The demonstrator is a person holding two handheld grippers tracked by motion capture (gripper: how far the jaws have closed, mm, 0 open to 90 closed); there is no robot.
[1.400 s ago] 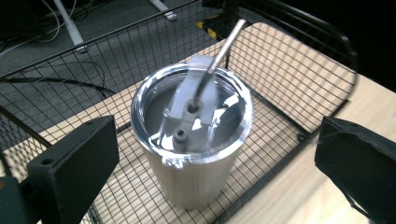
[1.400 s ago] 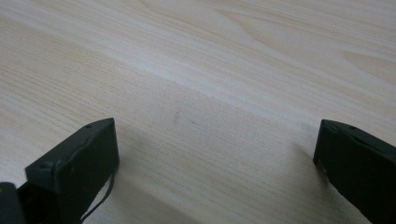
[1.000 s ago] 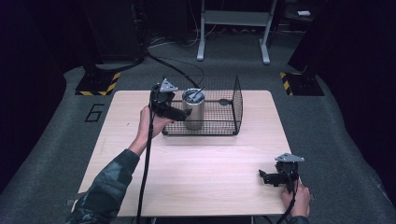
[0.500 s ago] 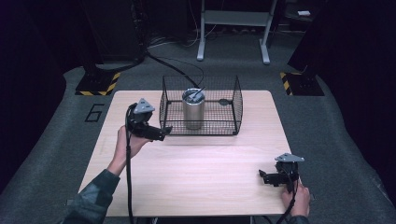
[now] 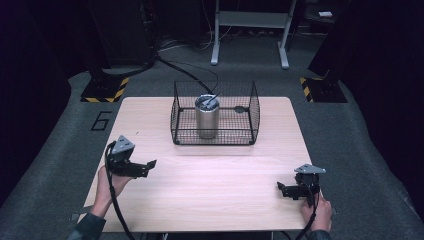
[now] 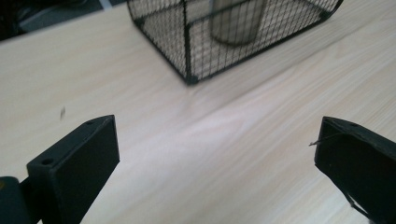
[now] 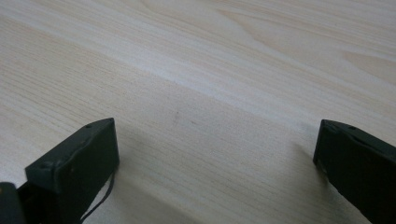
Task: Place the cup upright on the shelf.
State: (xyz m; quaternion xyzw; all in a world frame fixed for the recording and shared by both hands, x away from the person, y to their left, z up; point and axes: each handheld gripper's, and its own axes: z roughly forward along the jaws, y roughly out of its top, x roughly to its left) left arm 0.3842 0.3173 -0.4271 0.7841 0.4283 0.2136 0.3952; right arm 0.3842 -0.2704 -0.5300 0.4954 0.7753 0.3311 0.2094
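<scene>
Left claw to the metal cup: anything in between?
Bare tabletop, then the wire basket wall; the metal cup stands inside it. Left claw is open, seen in high and left gripper views.

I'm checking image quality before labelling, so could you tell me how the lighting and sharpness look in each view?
High view: the table is evenly lit while the surroundings are dark; the wire basket and metal cup are fairly sharp. Left gripper view: the basket looks soft and the jaws cast little shadow. Right gripper view: the wood grain is clear, with soft shadows beside both jaws.
</scene>
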